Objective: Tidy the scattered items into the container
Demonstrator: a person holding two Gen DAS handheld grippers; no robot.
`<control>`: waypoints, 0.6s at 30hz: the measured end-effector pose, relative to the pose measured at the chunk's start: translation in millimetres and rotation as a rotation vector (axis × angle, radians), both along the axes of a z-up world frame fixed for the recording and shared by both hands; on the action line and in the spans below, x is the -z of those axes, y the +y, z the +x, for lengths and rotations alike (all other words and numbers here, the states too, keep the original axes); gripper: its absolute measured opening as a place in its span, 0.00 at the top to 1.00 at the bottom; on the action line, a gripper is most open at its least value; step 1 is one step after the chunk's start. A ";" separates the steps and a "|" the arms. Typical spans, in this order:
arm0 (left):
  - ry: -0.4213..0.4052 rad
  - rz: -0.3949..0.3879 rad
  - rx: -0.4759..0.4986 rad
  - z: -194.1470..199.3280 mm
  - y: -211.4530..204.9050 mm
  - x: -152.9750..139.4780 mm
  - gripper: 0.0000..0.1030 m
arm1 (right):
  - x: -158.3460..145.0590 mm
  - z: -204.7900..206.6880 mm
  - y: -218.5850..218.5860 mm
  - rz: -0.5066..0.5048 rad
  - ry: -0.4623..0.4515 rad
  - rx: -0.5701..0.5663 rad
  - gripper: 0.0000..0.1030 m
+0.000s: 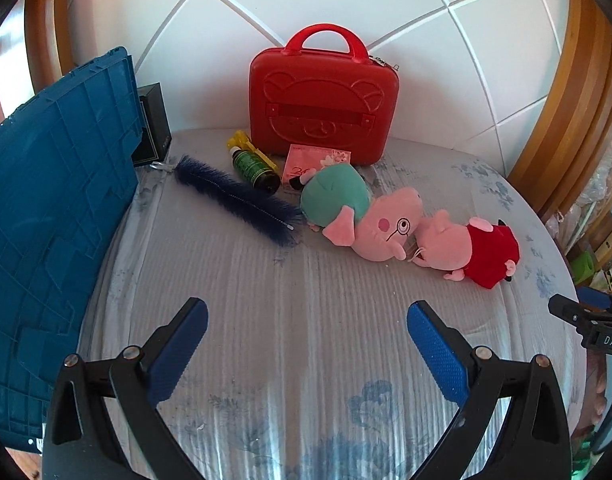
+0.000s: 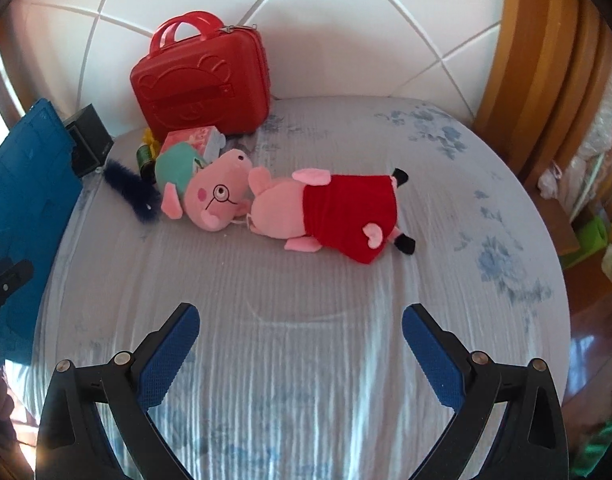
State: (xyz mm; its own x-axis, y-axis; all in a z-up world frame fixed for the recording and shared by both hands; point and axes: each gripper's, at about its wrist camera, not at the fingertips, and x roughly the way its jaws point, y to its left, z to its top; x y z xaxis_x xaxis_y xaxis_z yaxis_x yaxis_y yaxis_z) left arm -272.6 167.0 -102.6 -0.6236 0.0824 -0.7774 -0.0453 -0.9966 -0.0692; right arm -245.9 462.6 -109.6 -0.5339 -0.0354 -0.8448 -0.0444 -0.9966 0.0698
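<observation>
Both grippers hover over the bed sheet (image 1: 266,300), left gripper (image 1: 306,344) and right gripper (image 2: 300,344) spread wide and empty. The red-dress pig plush (image 2: 326,208) lies lengthwise across the bed, head toward the green-shirt pig plush (image 2: 198,188), feet pointing right. The navy fluffy brush (image 1: 234,196) runs diagonally beside the dark green bottle (image 1: 254,168). The red case (image 1: 324,100) stands upright and shut against the headboard; the blue crate (image 1: 54,208) sits left, its contents hidden

glossy plastic case (image 1: 324,104); crinkled cloth bedsheet (image 1: 306,320).
</observation>
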 end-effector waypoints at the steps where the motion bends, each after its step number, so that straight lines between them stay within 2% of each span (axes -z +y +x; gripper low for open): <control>1: -0.007 -0.001 -0.016 -2.1 2.9 2.9 0.02 | 3.6 -10.5 2.9 0.000 -0.007 -0.021 0.00; 5: -0.061 -0.010 -0.048 -15.0 6.4 17.6 0.02 | 19.7 -51.0 7.0 -0.019 -0.038 -0.071 0.00; 9: -0.077 -0.051 -0.046 -44.2 2.2 26.6 0.02 | 29.6 -83.1 0.1 -0.062 -0.046 -0.078 0.01; 11: -0.078 -0.040 -0.054 -64.2 -3.7 31.7 0.02 | 35.5 -100.9 -9.4 -0.060 -0.061 -0.086 0.08; 15: -0.105 -0.019 -0.035 -114.5 -5.9 46.1 0.02 | 45.4 -142.7 -26.2 -0.059 -0.076 -0.094 0.08; 18: -0.092 -0.024 -0.010 -159.3 3.9 48.4 0.02 | 49.4 -173.0 -37.8 -0.049 -0.071 -0.098 0.08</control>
